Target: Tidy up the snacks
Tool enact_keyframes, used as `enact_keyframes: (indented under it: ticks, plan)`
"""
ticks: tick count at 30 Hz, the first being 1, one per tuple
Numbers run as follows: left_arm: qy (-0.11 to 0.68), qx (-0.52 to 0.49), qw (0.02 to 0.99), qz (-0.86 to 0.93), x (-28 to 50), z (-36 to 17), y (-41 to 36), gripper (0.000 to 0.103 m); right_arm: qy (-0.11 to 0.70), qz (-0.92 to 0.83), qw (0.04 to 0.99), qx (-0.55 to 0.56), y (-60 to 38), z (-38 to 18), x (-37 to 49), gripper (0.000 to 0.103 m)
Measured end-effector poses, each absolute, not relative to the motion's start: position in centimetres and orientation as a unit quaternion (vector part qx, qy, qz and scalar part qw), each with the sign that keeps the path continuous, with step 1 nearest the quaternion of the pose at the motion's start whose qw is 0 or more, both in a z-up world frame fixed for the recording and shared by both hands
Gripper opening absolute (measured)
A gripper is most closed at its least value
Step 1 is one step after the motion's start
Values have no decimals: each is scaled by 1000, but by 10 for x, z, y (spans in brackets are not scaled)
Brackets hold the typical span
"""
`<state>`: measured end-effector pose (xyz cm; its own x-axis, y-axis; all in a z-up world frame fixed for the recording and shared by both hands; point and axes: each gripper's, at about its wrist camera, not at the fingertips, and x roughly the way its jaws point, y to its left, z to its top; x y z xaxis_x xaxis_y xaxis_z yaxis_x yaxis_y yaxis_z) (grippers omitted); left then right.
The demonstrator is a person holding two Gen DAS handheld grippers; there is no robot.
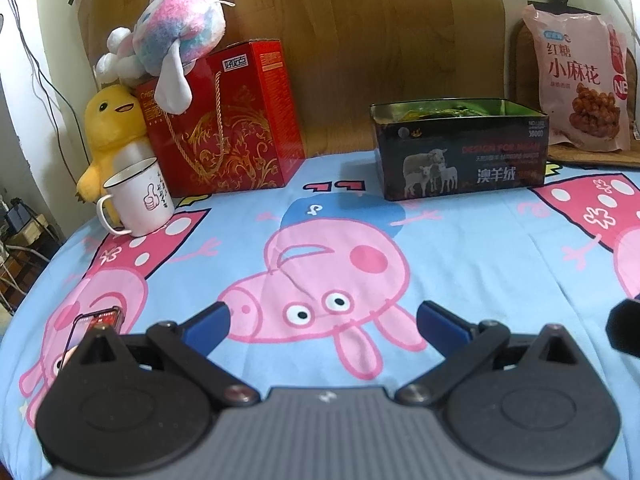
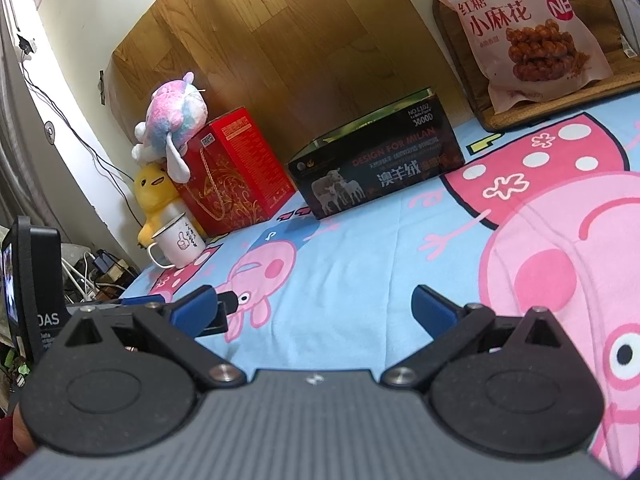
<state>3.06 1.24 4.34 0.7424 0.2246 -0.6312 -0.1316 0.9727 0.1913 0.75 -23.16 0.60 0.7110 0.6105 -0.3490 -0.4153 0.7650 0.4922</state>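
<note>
A black open tin box (image 1: 460,152) printed with sheep stands at the back of the table; green wrappers show inside it. It also shows in the right wrist view (image 2: 376,168). A pink snack bag (image 1: 580,76) leans upright at the back right on a wooden board; it also shows in the right wrist view (image 2: 528,36). My left gripper (image 1: 324,324) is open and empty, low over the blue cartoon-pig cloth (image 1: 460,264), well short of the box. My right gripper (image 2: 316,312) is open and empty, to the right of the left one.
A red gift box (image 1: 236,120) stands at back left with a pastel plush toy (image 1: 176,40) on top, a yellow duck plush (image 1: 108,128) beside it and a white mug (image 1: 140,200) in front. A phone (image 1: 96,328) lies near the left edge. Cables hang beyond the left edge.
</note>
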Motion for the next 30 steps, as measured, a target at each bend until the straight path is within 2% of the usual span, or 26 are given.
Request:
enact_keyframes:
  ticks: [30]
  plan:
    - [321, 97, 934, 121, 27, 45, 8, 103, 245, 276, 907, 205, -236, 4, 7, 103]
